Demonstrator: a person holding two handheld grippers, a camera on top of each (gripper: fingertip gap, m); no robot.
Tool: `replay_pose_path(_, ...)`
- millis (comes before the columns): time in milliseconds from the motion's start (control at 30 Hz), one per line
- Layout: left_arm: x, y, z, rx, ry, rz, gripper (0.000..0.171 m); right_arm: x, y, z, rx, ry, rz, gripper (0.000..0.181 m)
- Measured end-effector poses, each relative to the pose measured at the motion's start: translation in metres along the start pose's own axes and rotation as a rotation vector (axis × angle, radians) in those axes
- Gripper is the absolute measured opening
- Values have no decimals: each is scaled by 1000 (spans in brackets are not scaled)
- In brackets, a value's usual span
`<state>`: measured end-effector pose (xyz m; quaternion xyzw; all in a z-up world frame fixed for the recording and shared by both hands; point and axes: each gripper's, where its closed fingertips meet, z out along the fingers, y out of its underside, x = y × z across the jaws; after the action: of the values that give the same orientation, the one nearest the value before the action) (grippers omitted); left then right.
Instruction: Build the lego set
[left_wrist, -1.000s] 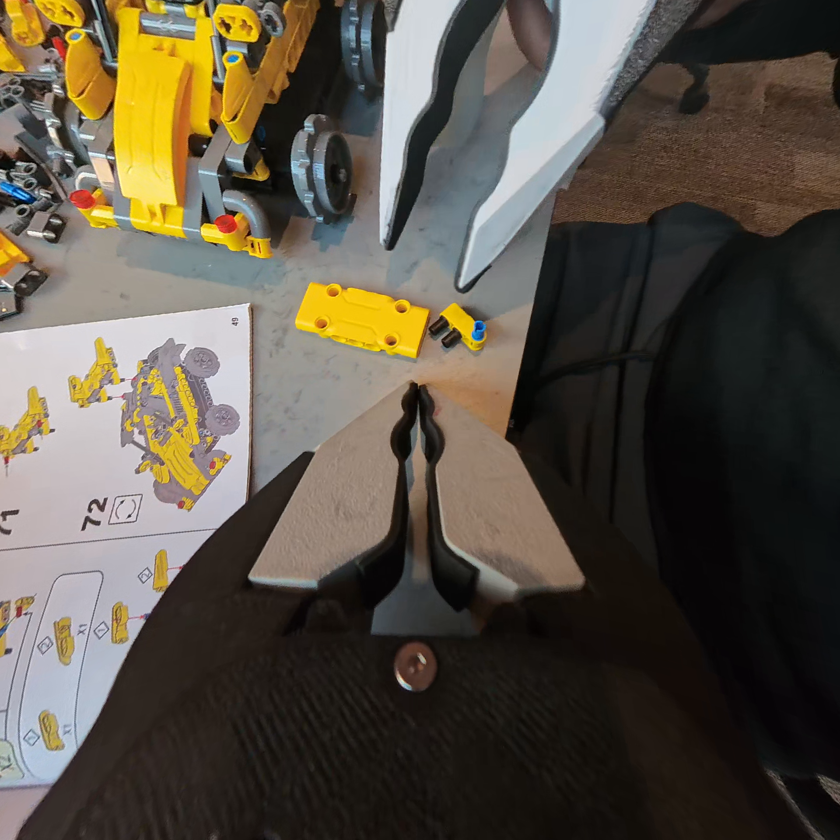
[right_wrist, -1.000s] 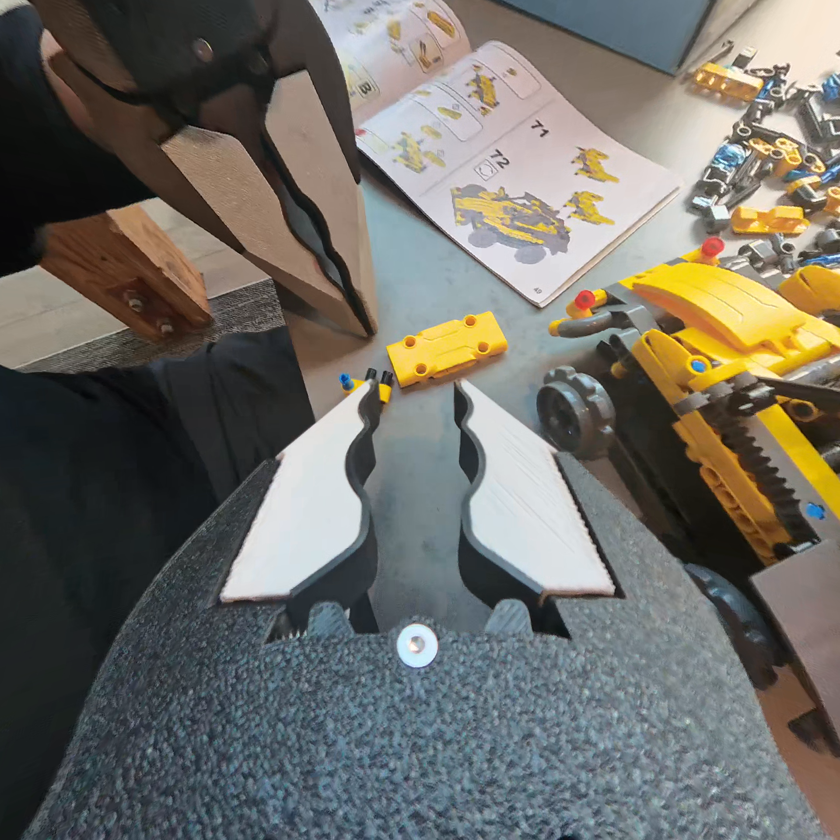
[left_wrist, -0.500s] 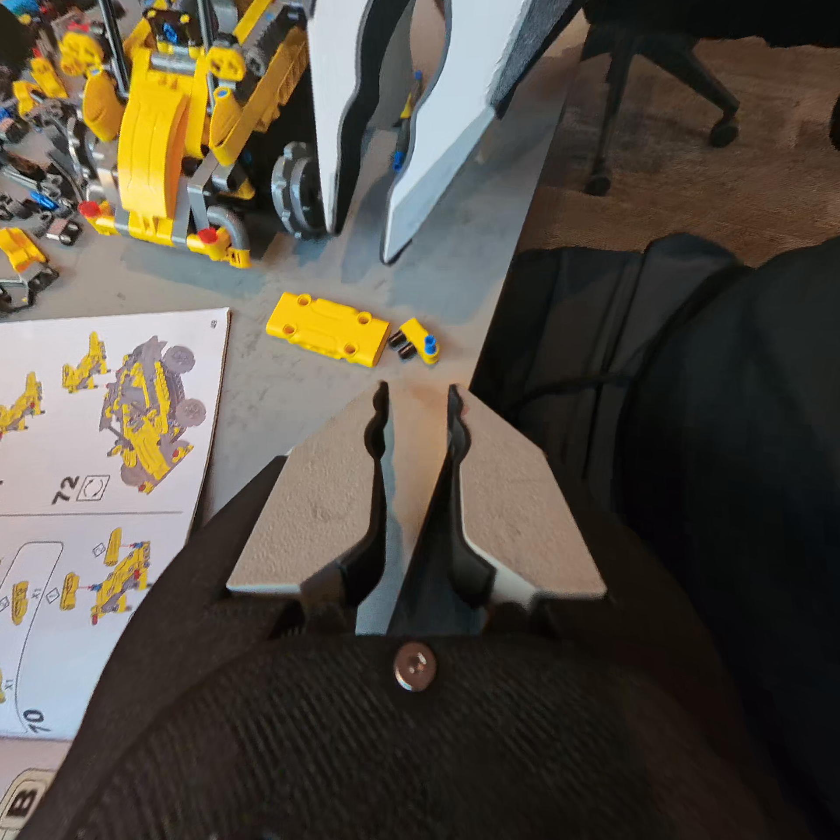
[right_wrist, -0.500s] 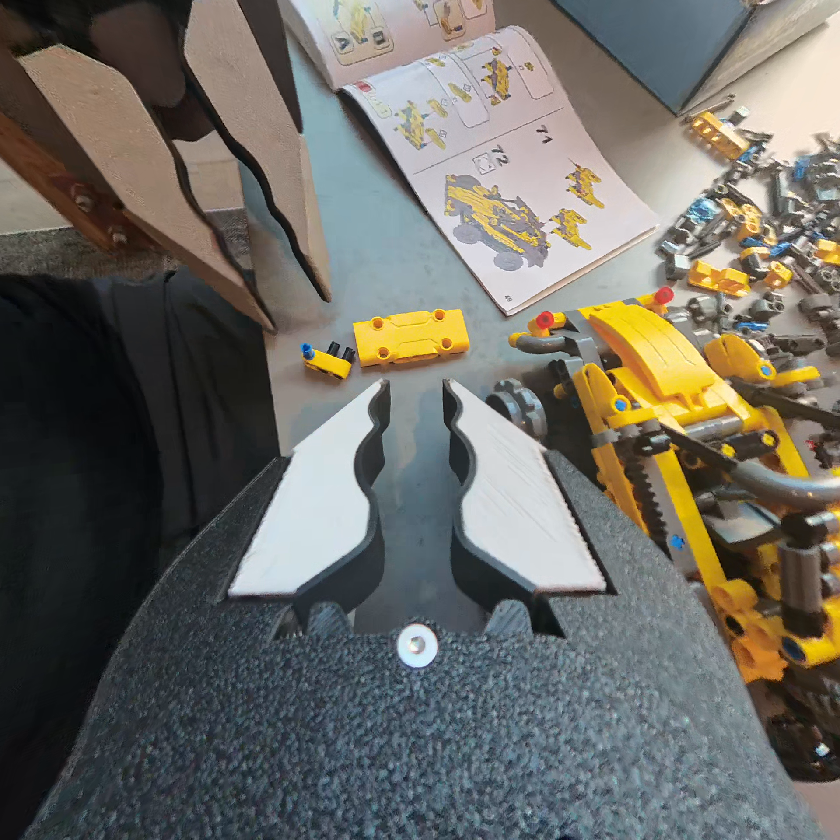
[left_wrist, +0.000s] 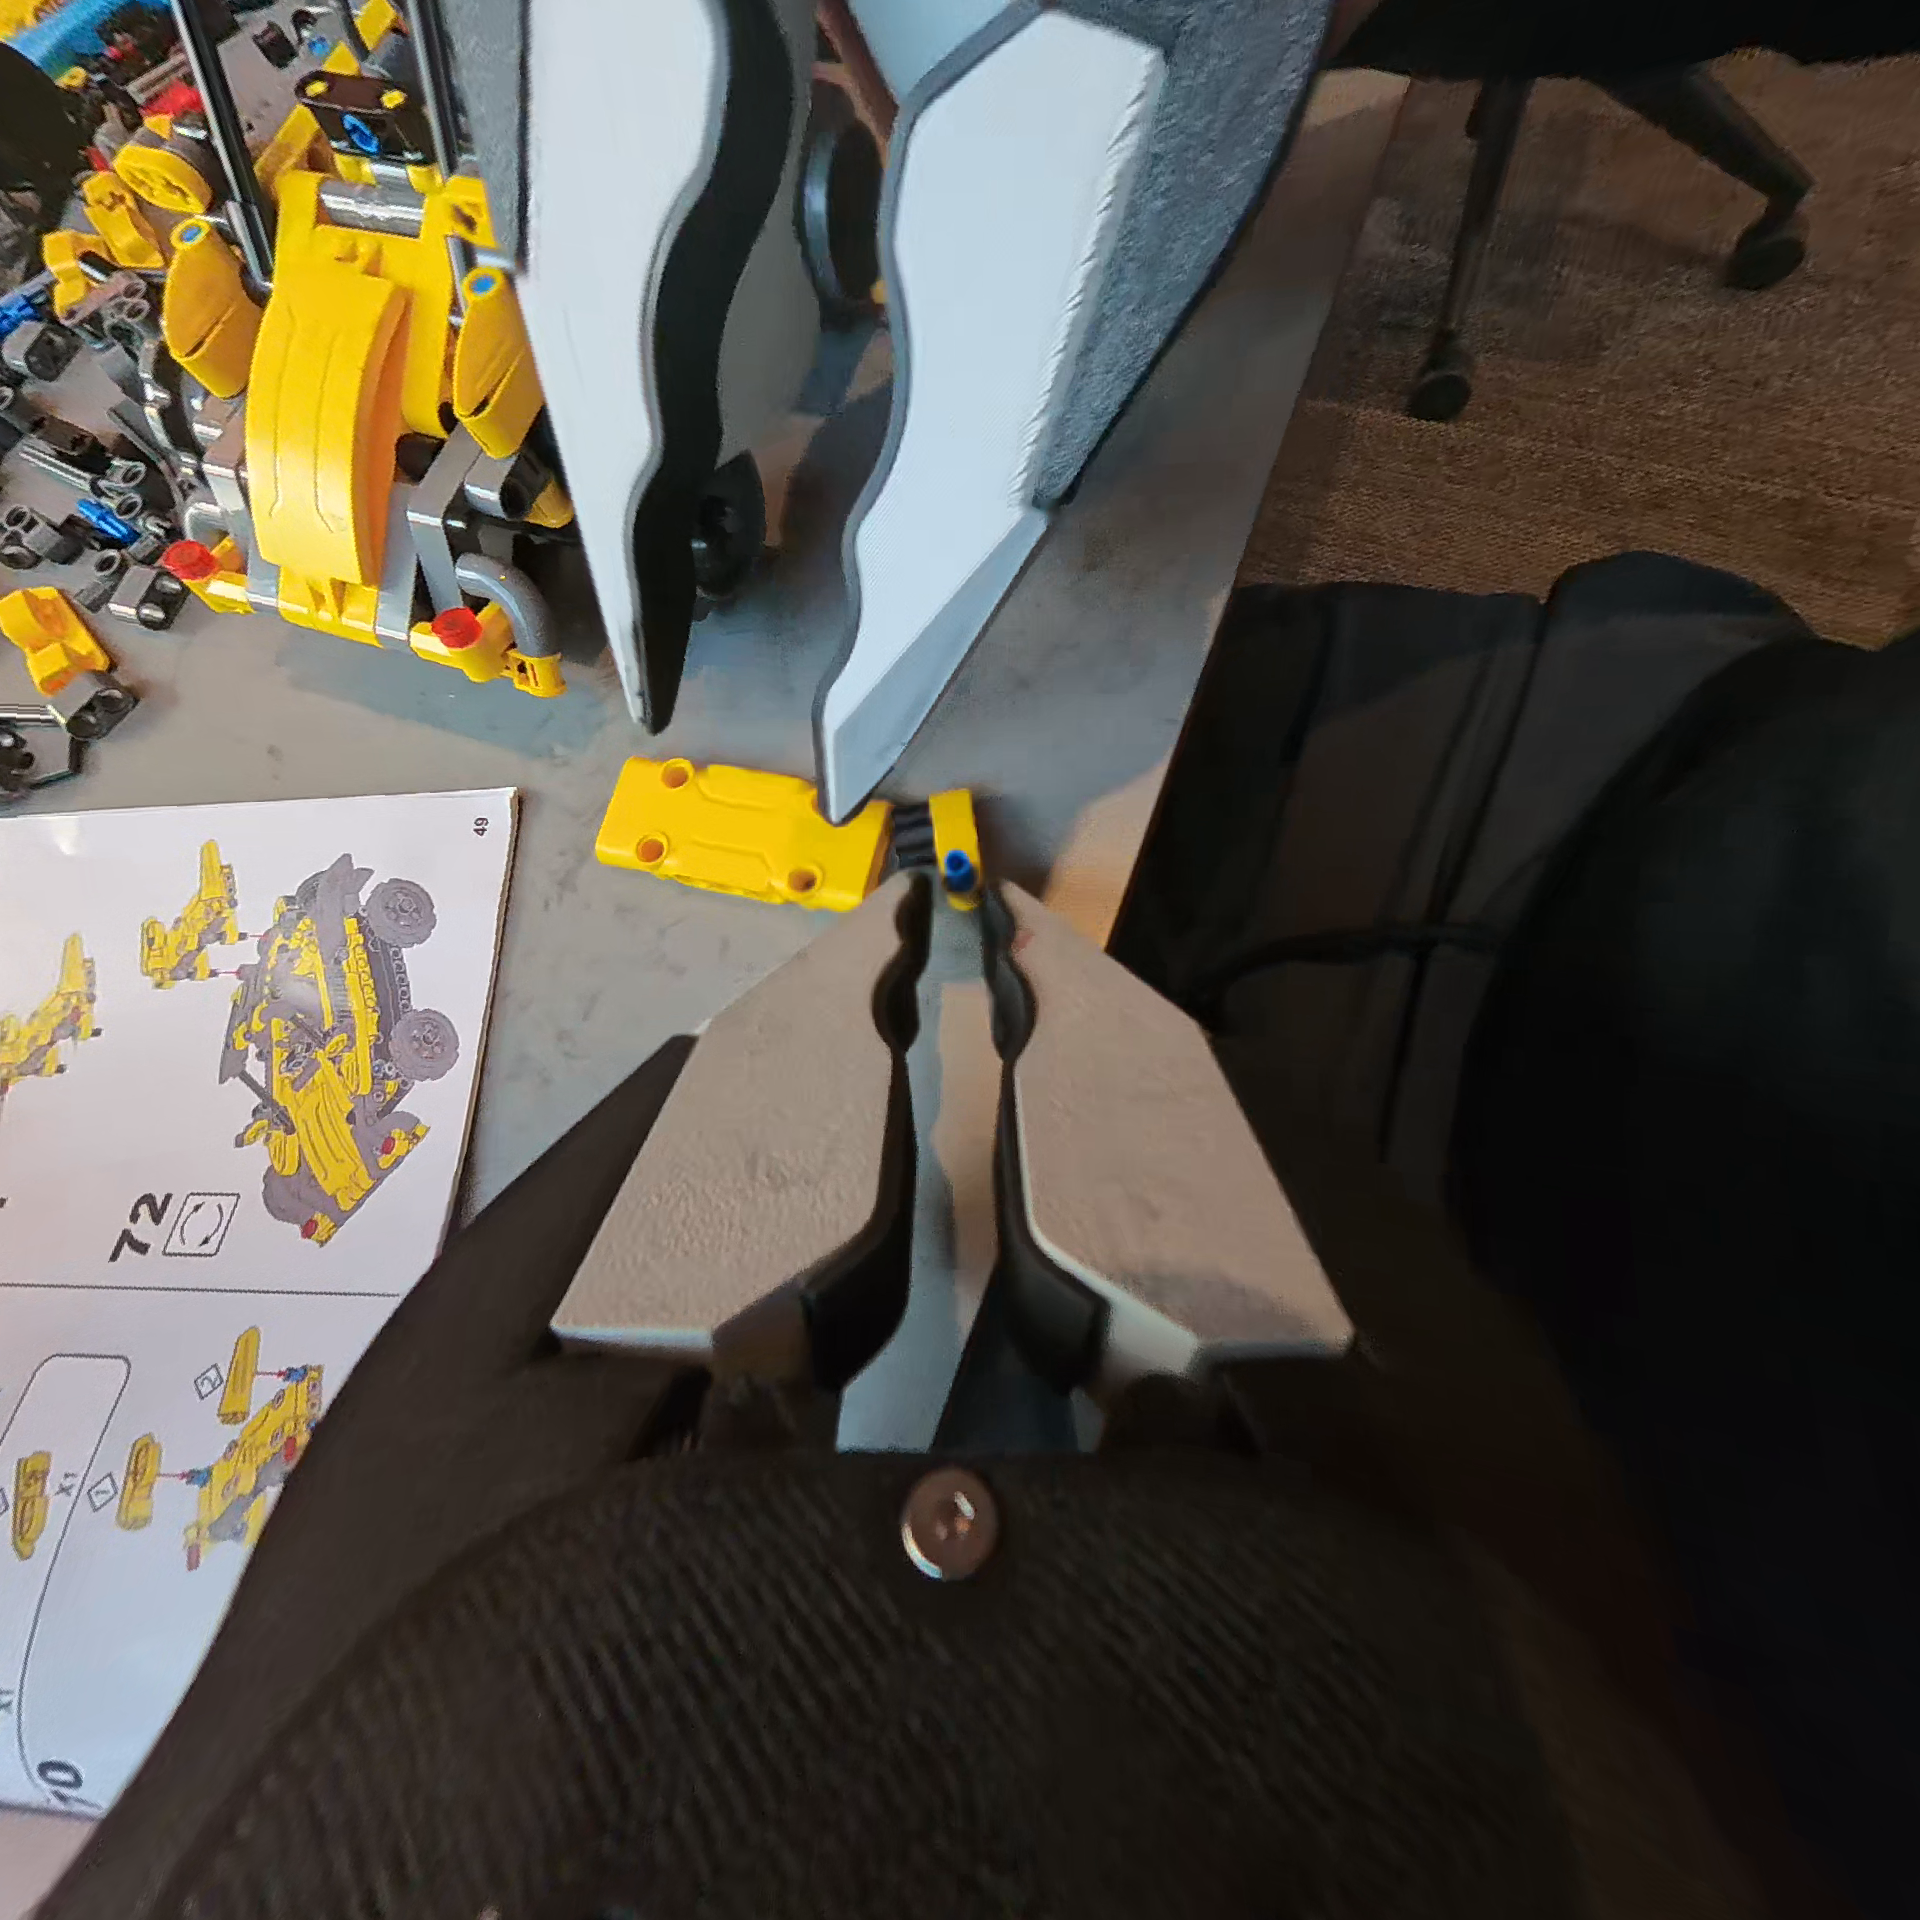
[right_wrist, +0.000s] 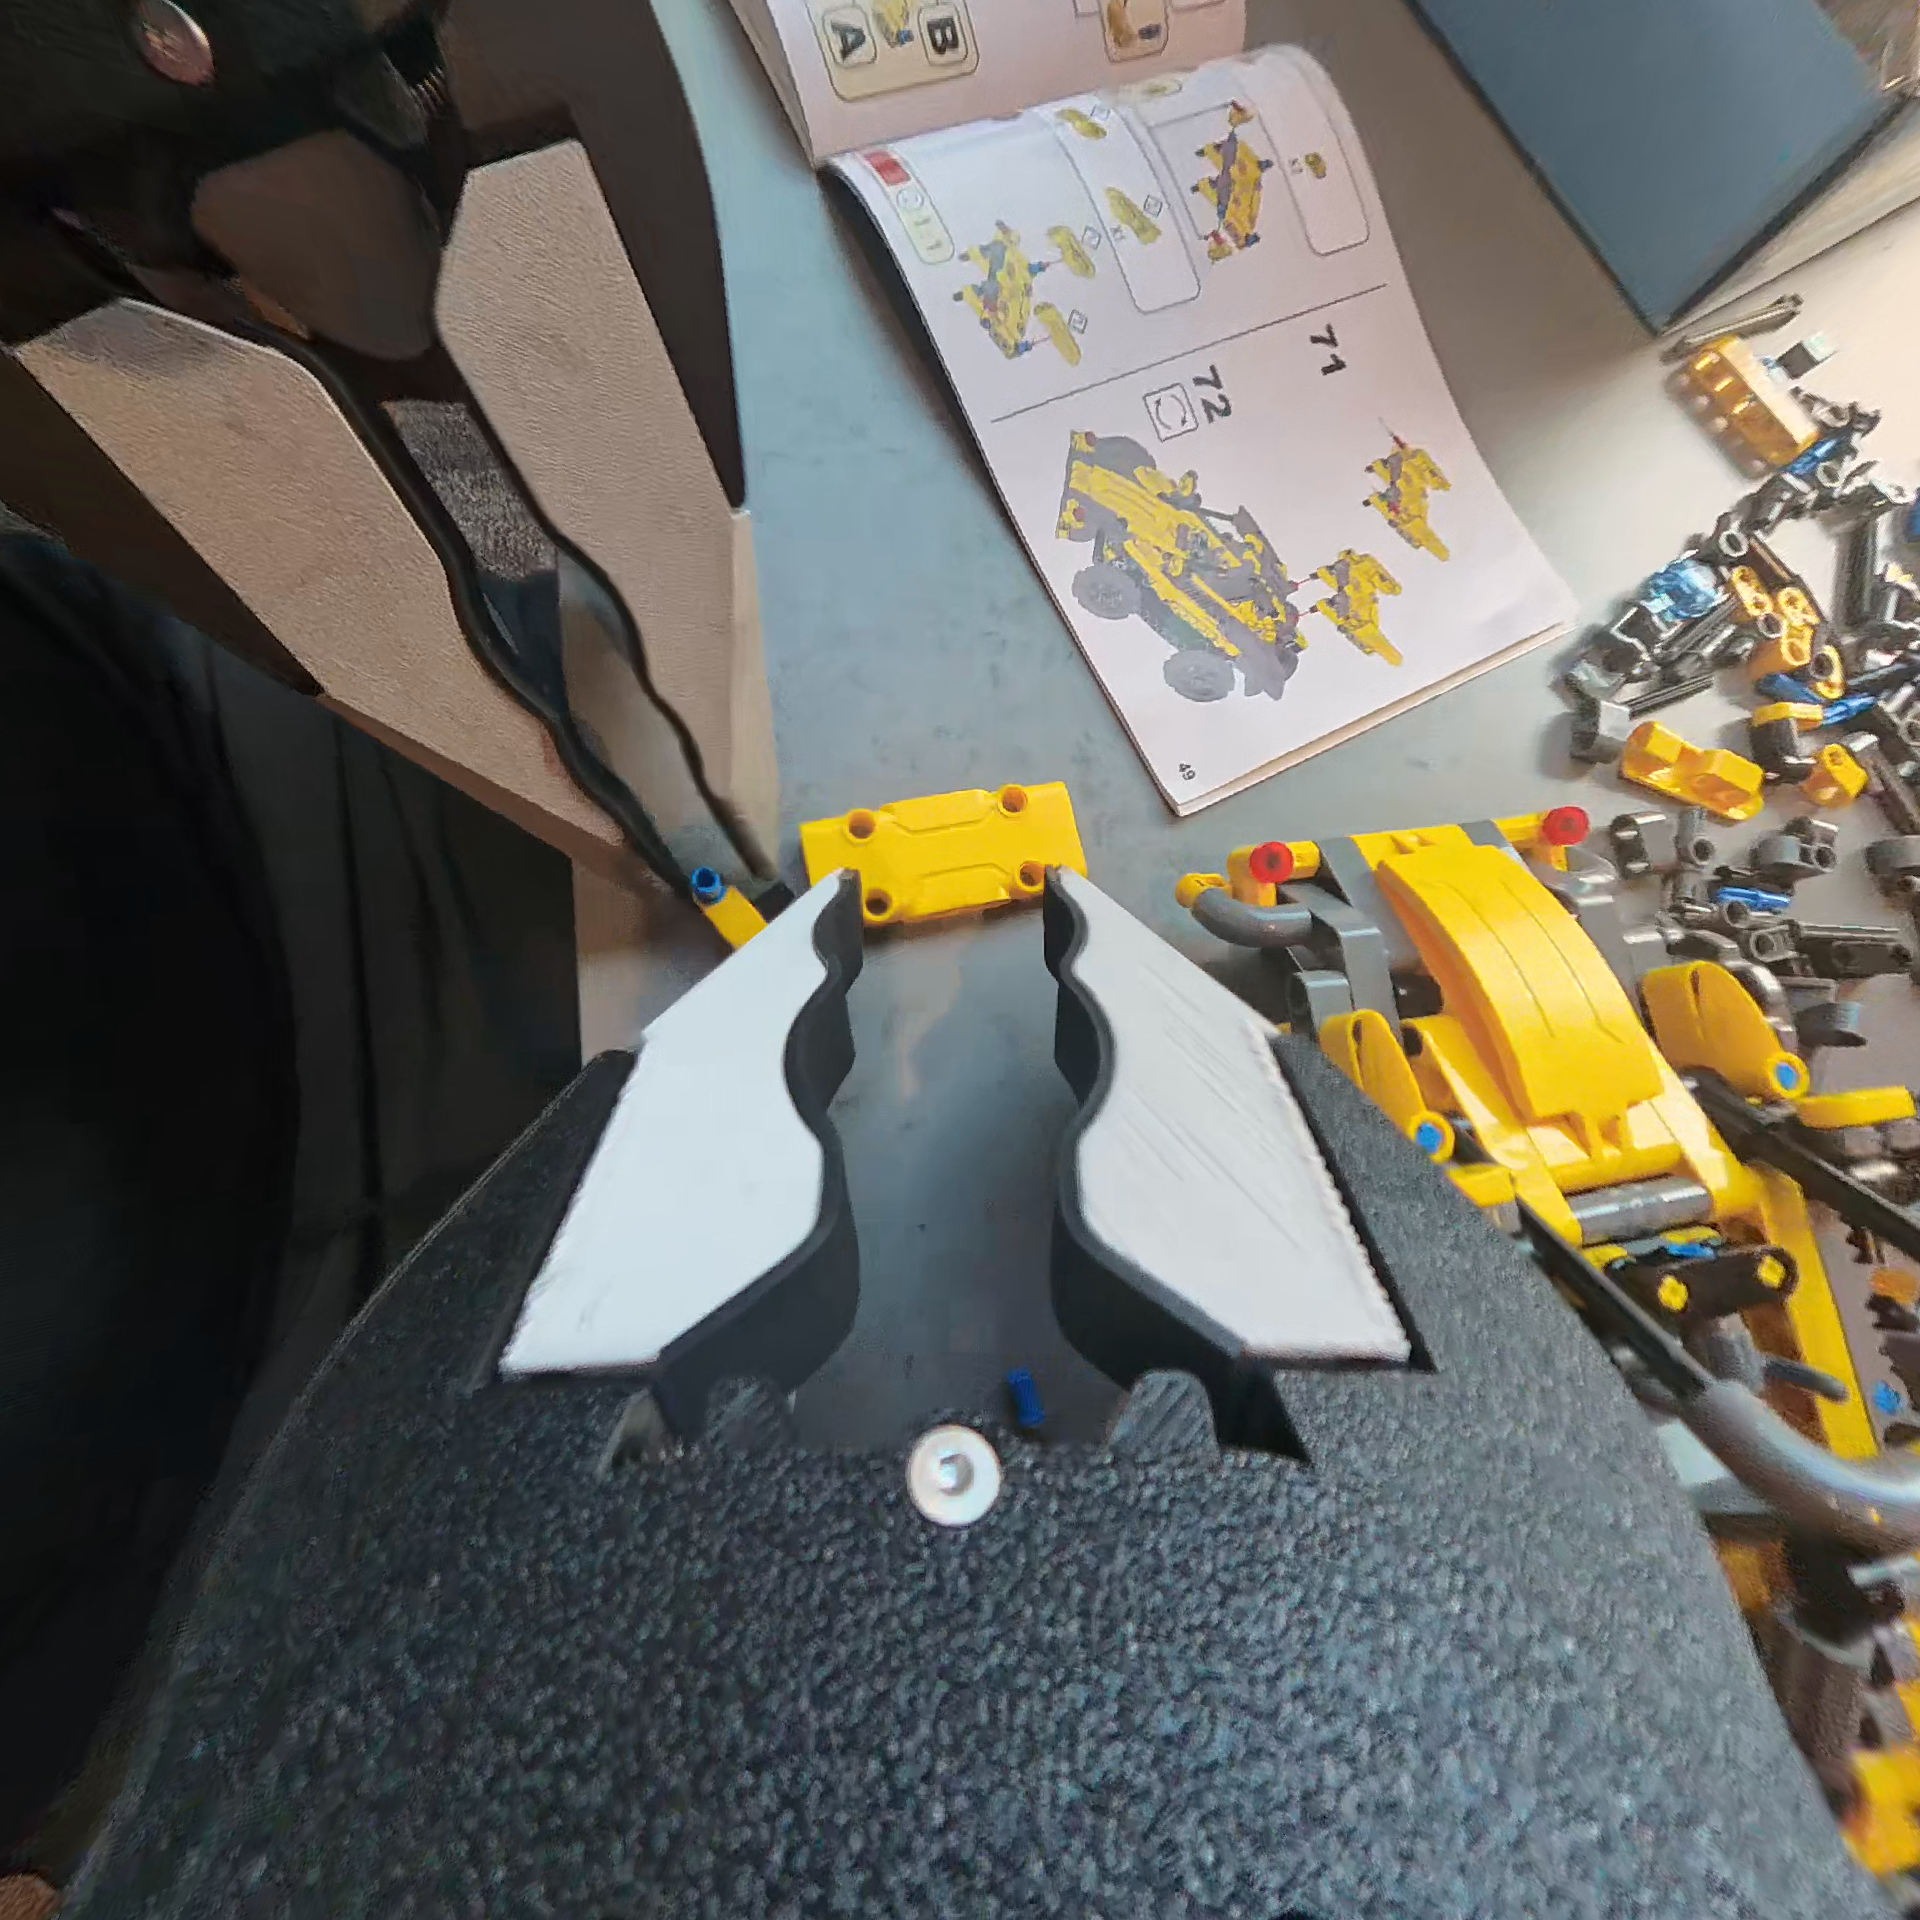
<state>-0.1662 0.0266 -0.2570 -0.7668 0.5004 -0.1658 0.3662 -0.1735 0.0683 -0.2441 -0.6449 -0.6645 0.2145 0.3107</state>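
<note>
— Where was the left tool (left_wrist: 954, 896)?

— Low at the bench (left_wrist: 665, 1039) edge, its jaws a narrow gap apart around the small yellow connector (left_wrist: 953, 847); whether they pinched it, I couldn't tell.

— And the right tool (right_wrist: 951, 896)?

— Wide open, empty, tips straddling the yellow panel (right_wrist: 940, 847), which lay flat just beside the connector.

— What else lay about?

— The manual (right_wrist: 1226, 457) open beyond the panel, the yellow model (right_wrist: 1496, 1039) to the right, and loose parts (right_wrist: 1766, 665) past it.
</note>
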Motion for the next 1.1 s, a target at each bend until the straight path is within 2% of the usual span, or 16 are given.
replay_pose_path(167, -1, 1, 1, 12, 29, 38, 3, 3, -4, 9, 16, -33, 58, 31)
replay_pose_path(267, -1, 7, -5, 6, 92, 63, 3, -3, -2, 12, 4, -58, 151, 17)
replay_pose_path(400, 0, 22, -22, 2, 187, 229, 3, -21, 0, 6, -19, -55, 168, 16)
replay_pose_path(467, -3, 29, -29, 13, 214, 306, 3, -30, -4, 2, -18, -77, 145, 21)
replay_pose_path(533, 2, 34, -35, 33, 292, 361, 3, -27, -7, -2, -22, -76, 111, 34)
replay_pose_path(600, 6, 35, -38, 48, 349, 421, 3, -21, -11, -8, -23, -85, 24, 43)
replay_pose_path(667, 7, 36, -38, 57, 379, 492, 3, -26, -17, -15, -11, -147, -100, 44)
replay_pose_path(800, 7, 36, -38, 5, 452, 602, 3, -25, -6, -4, -137, -212, -260, 51)
replay_pose_path(867, 1, 35, -36, -19, 451, 622, 6, -26, -3, 7, -174, -227, -320, 51)
replay_pose_path(933, -8, 32, -34, -44, 430, 584, 24, -32, 0, 13, -208, -293, -308, 44)
replay_pose_path(1033, -13, 34, -36, -69, 400, 514, 27, -34, -1, 17, -227, -293, -219, 38)
replay_pose_path(1100, -19, 35, -37, -57, 308, 479, 27, -34, -1, 15, -246, -244, -196, 37)
